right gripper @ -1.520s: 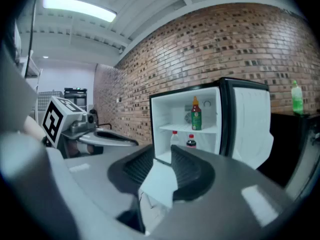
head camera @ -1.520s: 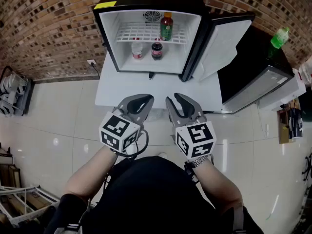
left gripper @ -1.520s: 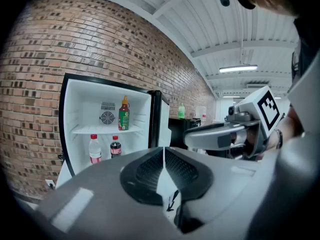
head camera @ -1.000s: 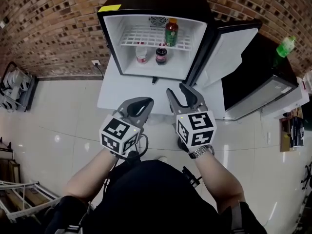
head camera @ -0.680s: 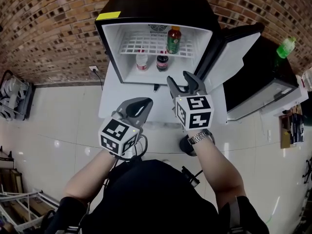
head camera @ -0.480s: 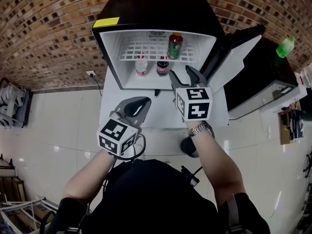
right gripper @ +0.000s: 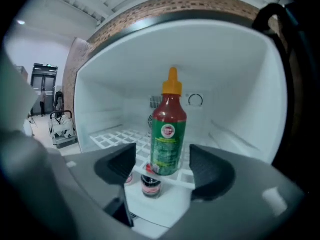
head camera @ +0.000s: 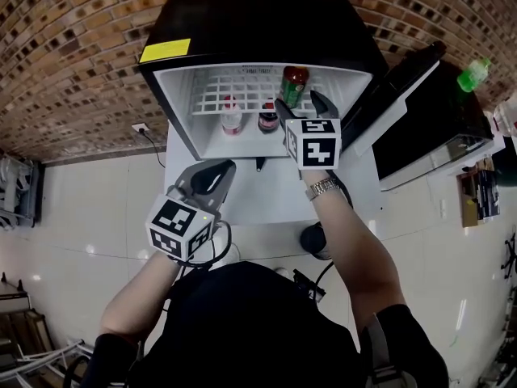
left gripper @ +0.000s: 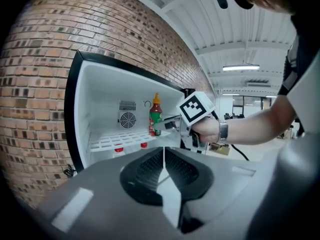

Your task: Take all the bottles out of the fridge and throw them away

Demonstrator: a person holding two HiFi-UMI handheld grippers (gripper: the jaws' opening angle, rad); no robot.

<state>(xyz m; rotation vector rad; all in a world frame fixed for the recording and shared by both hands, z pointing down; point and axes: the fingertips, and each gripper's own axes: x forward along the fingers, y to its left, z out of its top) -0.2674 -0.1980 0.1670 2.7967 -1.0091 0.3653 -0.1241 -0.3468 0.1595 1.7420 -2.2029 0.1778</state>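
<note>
Three bottles in the open fridge (head camera: 161,95): tall green-label bottle (head camera: 293,85) upright on the wire shelf (head camera: 234,95), clear small bottle (head camera: 231,118) and dark small bottle (head camera: 268,118) on the fridge floor underneath. Right hand-held gripper (head camera: 297,103) is at the shelf; its jaws have just been opening and stand spread either side of the tall bottle, pads not touching it. Left hand-held gripper (head camera: 212,176) hangs outside the fridge, jaws pressed together, empty.

Left gripper view: two lower bottles (left gripper: 119,149) showed only red caps (left gripper: 143,145) beneath the wire shelf (left gripper: 112,141); bodies hidden. Sauce bottle (right gripper: 168,134): label print too small to read. Head view: fridge (head camera: 258,6) top cut off by upper edge.
</note>
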